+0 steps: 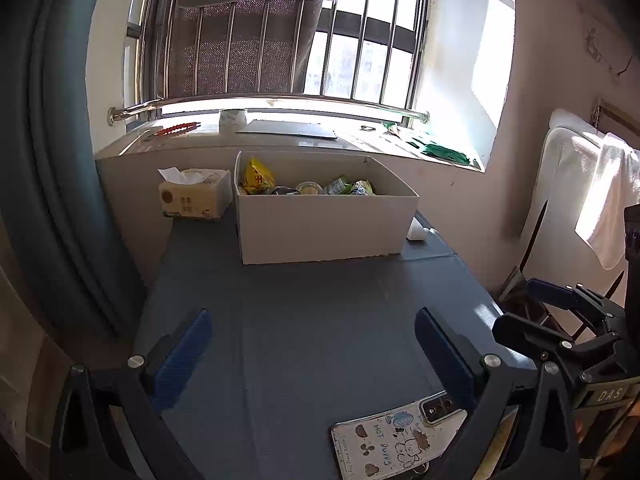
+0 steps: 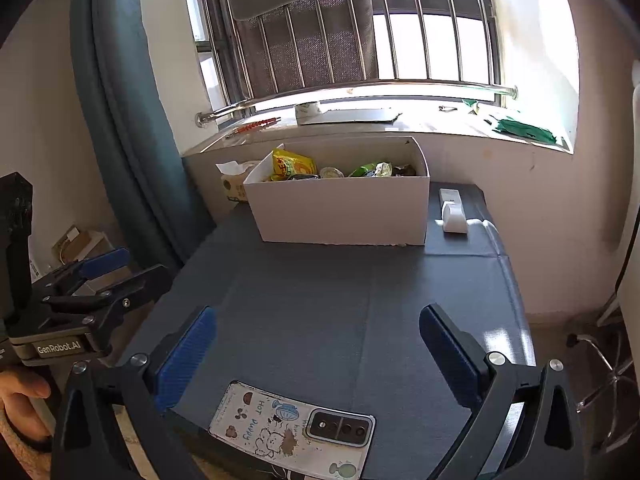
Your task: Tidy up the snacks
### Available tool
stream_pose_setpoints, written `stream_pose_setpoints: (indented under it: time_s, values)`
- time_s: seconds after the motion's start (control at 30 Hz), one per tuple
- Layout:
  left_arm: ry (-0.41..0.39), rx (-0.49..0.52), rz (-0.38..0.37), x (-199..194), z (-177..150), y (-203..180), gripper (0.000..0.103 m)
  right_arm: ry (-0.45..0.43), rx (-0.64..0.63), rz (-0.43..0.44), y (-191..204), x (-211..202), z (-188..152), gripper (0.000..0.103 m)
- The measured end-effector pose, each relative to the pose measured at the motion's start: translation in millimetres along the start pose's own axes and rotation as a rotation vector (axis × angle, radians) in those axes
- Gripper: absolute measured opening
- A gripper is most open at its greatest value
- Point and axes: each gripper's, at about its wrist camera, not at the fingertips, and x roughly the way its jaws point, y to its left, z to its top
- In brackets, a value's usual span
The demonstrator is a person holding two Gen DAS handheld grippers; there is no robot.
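At table's far edge: snack box point(image 1: 320, 224) | left gripper point(image 1: 312, 356), right gripper point(image 2: 318, 356) spread wide, empty | bare table point(image 2: 320, 300) between.

Open surface ahead, clutter only at the edges

From the left tongs point(image 1: 312, 354) and right tongs point(image 2: 318, 354), both spread wide and holding nothing, the dark surface point(image 1: 320, 300) lies bare toward 12 o'clock up to the white box point(image 1: 320, 228). A tissue pack point(image 1: 196, 196) stands just beside the box at 11 o'clock, a white block point(image 2: 454, 216) at 1 o'clock. The phone point(image 2: 292, 428) lies at 6 o'clock, near the front edge.
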Motion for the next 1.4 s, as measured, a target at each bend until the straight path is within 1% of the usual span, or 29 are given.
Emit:
stream_pose_setpoints:
  time_s: [1.4]
  values:
    - [0.014,0.028,-0.007,1.8,-1.5,-8.7,0.103,-0.001,0.003,0.014,2.6,-3.0,-3.3,0.103]
